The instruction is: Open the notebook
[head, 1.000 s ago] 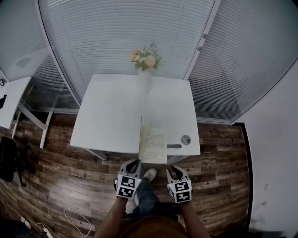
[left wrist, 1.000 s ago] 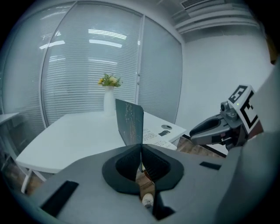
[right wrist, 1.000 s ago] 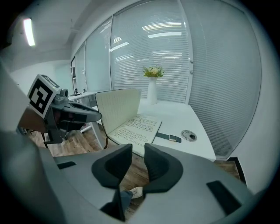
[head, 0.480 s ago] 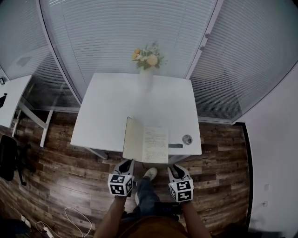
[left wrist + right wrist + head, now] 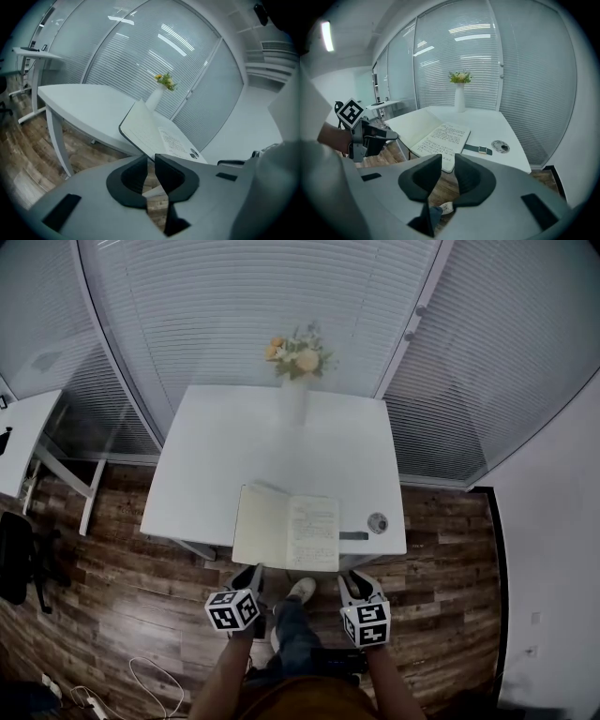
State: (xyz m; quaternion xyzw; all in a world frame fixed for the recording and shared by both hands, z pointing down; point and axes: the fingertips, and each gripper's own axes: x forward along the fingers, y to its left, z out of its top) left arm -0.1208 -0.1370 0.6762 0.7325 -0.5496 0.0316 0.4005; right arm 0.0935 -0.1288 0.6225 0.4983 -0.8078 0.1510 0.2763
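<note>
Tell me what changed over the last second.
The cover of the notebook swung from upright down to the left and now lies flat, open. The left tool shifted left with it; its jaws are opening, nothing between them. The right tool, watch, round disc and vase stayed put.

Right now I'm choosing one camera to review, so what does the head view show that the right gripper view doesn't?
Head view only: the person's forearms, the marker cube on the right gripper, a white cable on the floor. Right gripper view only: a ceiling light strip, and the right gripper's own jaws close up, apart and empty. Both: the open notebook on the white table, the vase of flowers, the strap, the round disc, and the left gripper, its jaws opening with nothing between them.
</note>
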